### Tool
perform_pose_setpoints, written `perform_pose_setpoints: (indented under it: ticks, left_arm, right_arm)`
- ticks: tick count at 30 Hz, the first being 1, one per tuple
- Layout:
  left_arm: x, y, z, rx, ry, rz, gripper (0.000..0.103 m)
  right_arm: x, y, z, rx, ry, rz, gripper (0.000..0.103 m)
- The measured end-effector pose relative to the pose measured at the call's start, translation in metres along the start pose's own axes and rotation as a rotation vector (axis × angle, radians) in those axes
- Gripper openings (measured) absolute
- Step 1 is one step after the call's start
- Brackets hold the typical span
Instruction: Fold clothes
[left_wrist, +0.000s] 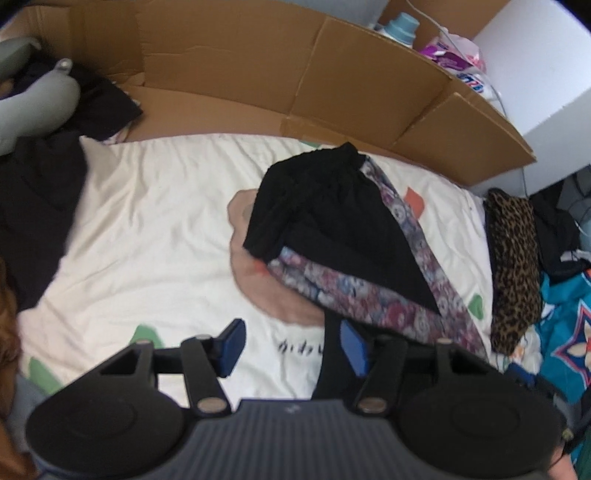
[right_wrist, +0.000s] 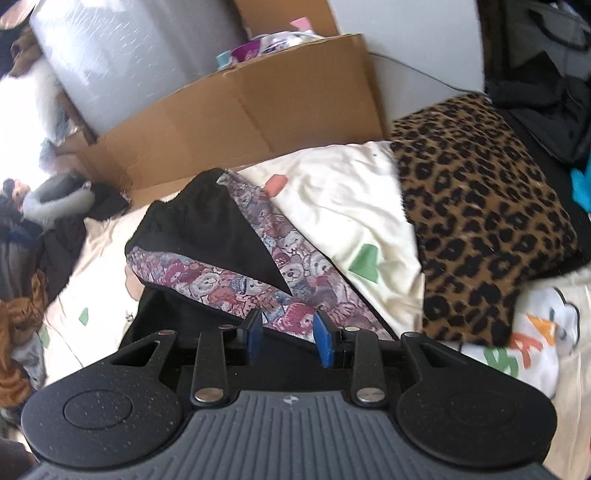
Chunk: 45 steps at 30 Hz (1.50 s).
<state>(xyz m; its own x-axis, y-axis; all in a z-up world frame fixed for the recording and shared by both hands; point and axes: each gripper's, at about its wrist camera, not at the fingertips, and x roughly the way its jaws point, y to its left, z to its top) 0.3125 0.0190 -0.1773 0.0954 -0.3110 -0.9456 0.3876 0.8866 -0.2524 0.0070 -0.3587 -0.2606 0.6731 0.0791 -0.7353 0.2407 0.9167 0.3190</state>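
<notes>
A black garment with a bear-print lining (left_wrist: 332, 229) lies bunched on the white bed sheet (left_wrist: 155, 221), right of centre. My left gripper (left_wrist: 291, 347) hovers over the sheet at the garment's near edge, wide open; a black strip of the garment hangs just inside its right finger (left_wrist: 354, 347). In the right wrist view the same garment (right_wrist: 207, 229) stretches away from my right gripper (right_wrist: 289, 336). That gripper's jaws stand partly apart with the bear-print hem lying between the blue pads (right_wrist: 323, 339), not pinched. Black fabric fills the space under the gripper body.
A folded leopard-print garment (left_wrist: 515, 266) (right_wrist: 480, 206) lies on the sheet's right side. Cardboard panels (left_wrist: 258, 74) (right_wrist: 258, 107) wall the far side. Dark clothes (left_wrist: 37, 203) and a grey neck pillow (left_wrist: 37, 103) lie at the left, teal fabric (left_wrist: 565, 314) at the right.
</notes>
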Motion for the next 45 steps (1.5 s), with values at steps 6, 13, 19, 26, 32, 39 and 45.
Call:
perform_pose_setpoints:
  ticks: [6, 13, 19, 26, 32, 39, 45]
  left_arm:
    - [0.056, 0.008, 0.011, -0.049, -0.005, -0.030, 0.060]
    - [0.119, 0.027, 0.019, -0.169, -0.023, -0.050, 0.060]
    - [0.140, 0.038, 0.017, -0.224, -0.121, -0.063, 0.062]
    - [0.150, 0.053, -0.001, -0.306, -0.241, -0.112, 0.068]
    - [0.168, 0.066, -0.014, -0.432, -0.218, -0.198, 0.069]
    - [0.182, 0.077, -0.027, -0.518, -0.243, -0.303, 0.071]
    - [0.186, 0.079, -0.027, -0.557, -0.251, -0.392, 0.053]
  right_arm:
    - [0.020, 0.005, -0.005, -0.056, 0.015, 0.006, 0.037]
    - [0.039, 0.007, -0.001, -0.187, 0.059, -0.010, 0.042]
    - [0.057, 0.005, -0.007, -0.199, 0.050, 0.027, 0.042]
    - [0.073, 0.015, -0.015, -0.203, 0.065, 0.036, 0.046]
    - [0.074, 0.014, -0.018, -0.264, 0.065, -0.012, 0.056]
    - [0.086, 0.017, -0.031, -0.305, 0.089, -0.037, 0.057]
    - [0.088, 0.019, -0.033, -0.319, 0.088, -0.038, 0.058]
